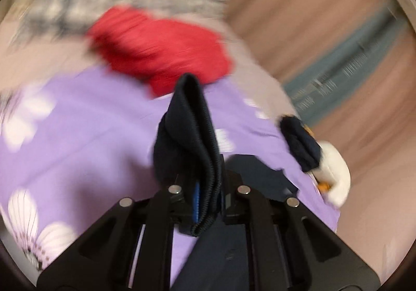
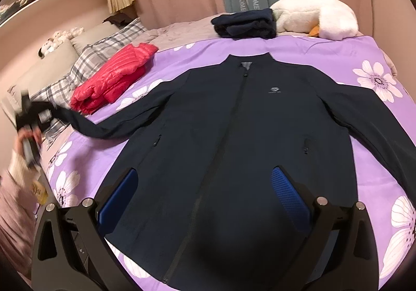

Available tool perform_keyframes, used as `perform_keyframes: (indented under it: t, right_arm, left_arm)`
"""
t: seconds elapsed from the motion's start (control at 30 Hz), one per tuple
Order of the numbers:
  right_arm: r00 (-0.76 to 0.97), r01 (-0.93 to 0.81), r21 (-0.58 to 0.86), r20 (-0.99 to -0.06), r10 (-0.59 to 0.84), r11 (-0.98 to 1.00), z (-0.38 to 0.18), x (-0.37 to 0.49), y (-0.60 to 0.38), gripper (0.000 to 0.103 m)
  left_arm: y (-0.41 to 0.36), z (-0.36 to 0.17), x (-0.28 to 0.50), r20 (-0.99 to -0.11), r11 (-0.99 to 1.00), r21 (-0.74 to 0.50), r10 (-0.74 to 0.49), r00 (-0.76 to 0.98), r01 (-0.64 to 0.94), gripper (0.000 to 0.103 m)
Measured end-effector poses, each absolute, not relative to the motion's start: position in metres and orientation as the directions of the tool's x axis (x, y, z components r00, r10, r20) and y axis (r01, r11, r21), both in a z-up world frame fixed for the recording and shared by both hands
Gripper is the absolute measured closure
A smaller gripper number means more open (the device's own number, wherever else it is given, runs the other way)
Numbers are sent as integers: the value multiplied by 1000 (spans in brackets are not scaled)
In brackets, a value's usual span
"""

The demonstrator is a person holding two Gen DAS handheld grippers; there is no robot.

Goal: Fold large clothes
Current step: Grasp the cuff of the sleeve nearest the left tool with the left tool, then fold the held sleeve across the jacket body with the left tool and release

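There is one big dark blue jacket [image 2: 234,140] lying flat on one bed [image 2: 364,54] with a purple flower cover. One red puffy jacket [image 2: 114,77] is folded up. One pile of dark folded clothes [image 2: 244,24] sits by one white stuffed duck [image 2: 317,16]. There are two checked pillows [image 2: 104,49]. Two sets of tongs show: one [image 2: 202,200] over the jacket, one [image 2: 31,114] at its sleeve.
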State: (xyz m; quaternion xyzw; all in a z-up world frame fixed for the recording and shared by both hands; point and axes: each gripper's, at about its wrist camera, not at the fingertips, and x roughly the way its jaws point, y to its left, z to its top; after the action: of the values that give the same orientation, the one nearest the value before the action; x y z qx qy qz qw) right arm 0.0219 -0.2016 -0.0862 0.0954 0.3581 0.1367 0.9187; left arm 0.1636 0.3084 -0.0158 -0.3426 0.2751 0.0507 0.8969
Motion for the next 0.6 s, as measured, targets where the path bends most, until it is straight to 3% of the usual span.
perform_keyframes:
  t: [0.13, 0.23, 0.4, 0.47, 0.57, 0.6]
  right_arm:
    - [706, -138, 302, -638, 307, 943, -95, 24, -221, 1]
    - [710, -96, 333, -637, 299, 938, -100, 23, -240, 1]
    - [732, -23, 341, -635, 248, 940, -103, 15, -271, 1]
    - [730, 16, 346, -645, 225, 938, -108, 11, -285, 1]
    - [725, 66, 339, -663, 189, 938, -113, 4, -304, 1]
    - [722, 80, 335, -669, 177, 939, -115, 1, -310, 1]
  left_arm:
    - [198, 45, 212, -506, 875, -480, -216, 835, -65, 92]
    - [80, 67, 250, -543, 929, -348, -311, 780, 128, 92]
    - [-107, 22, 289, -700, 898, -191, -407, 587, 395, 92]
    - [-154, -14, 298, -753, 886, -167, -398, 525, 431, 85]
    - [-190, -73, 309, -825, 888, -197, -380, 419, 417, 55]
    - [-190, -89, 308, -832, 886, -219, -388, 396, 408, 50]
